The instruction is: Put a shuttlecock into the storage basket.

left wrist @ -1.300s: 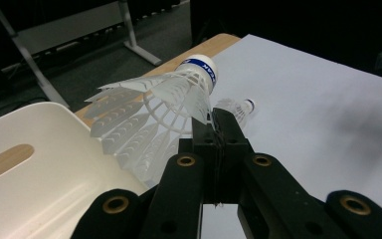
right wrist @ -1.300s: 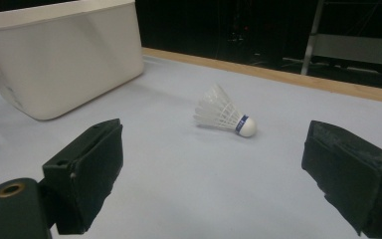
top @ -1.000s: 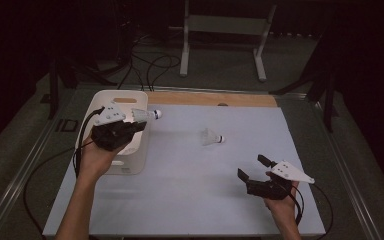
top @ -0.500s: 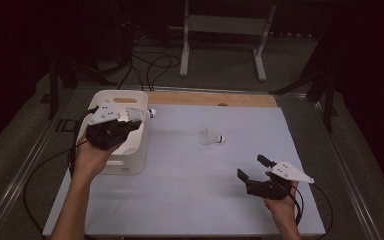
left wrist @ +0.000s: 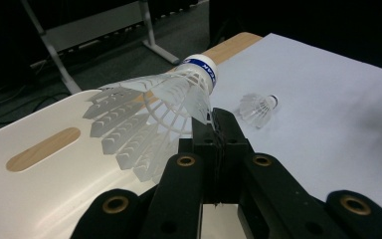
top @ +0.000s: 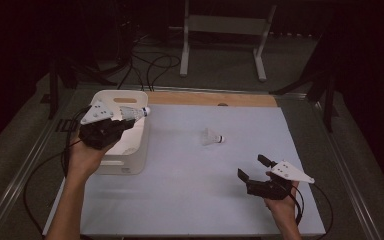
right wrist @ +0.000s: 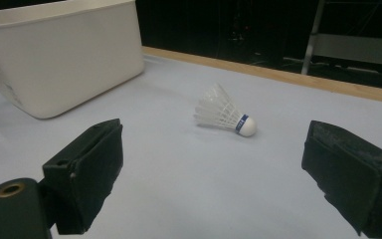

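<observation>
My left gripper (top: pixel 129 120) hangs over the white bin (top: pixel 130 162) at the table's left. It is shut on the skirt of a white shuttlecock (top: pixel 139 112). In the left gripper view the closed jaws (left wrist: pixel 219 124) pinch the plastic feathers of that shuttlecock (left wrist: pixel 164 107), its blue-banded cork pointing away over the bin's rim (left wrist: pixel 40 184). A second shuttlecock (top: pixel 212 137) (left wrist: pixel 258 107) (right wrist: pixel 224 115) lies on its side on the white table top (top: pixel 190 190). My right gripper (top: pixel 251 166) (right wrist: pixel 214 149) rests low near the front right, open, pointing at that shuttlecock with nothing between its jaws.
A wooden strip (top: pixel 210 98) runs along the table's far edge. Behind it stand a metal frame (top: pixel 220 25) and loose cables on the dark floor. The bin (right wrist: pixel 59 59) also shows at the left of the right gripper view.
My left gripper has drifted slightly left with the shuttlecock, farther over the bin. The right gripper and the loose shuttlecock have stayed put.
</observation>
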A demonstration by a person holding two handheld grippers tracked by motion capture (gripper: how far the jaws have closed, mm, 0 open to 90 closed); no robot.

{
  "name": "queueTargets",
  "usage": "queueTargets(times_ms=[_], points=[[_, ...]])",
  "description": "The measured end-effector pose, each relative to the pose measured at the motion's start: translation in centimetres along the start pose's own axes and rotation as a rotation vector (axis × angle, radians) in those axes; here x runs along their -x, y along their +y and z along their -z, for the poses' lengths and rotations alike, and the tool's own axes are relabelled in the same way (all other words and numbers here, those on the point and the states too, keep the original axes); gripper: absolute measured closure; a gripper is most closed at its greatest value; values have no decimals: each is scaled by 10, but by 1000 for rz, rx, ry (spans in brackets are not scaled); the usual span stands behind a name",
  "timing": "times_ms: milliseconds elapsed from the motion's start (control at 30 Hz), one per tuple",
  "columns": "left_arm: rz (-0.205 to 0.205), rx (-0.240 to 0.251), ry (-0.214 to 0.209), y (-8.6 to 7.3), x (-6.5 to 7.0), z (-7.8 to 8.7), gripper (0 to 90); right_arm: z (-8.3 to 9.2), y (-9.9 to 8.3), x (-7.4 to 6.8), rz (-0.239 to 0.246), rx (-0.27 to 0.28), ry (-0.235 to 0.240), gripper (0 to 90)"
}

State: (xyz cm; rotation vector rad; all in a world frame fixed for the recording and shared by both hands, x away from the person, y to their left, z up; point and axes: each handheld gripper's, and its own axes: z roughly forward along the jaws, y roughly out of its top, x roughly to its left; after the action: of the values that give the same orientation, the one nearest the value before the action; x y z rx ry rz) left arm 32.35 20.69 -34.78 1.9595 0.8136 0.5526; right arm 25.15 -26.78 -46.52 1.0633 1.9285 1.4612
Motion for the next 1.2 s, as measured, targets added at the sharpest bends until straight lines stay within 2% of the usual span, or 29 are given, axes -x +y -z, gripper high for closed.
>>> queueTargets(times_ms=[467, 533, 1200], points=[[14, -2, 22, -5, -8, 6, 898, 0, 0, 1, 1, 6, -1, 93], [11, -10, 35, -7, -13, 9, 897, 0, 0, 1, 1, 6, -2, 93], [22, -13, 61, -11, -19, 15, 896, 0, 0, 1, 1, 7, -1, 93]])
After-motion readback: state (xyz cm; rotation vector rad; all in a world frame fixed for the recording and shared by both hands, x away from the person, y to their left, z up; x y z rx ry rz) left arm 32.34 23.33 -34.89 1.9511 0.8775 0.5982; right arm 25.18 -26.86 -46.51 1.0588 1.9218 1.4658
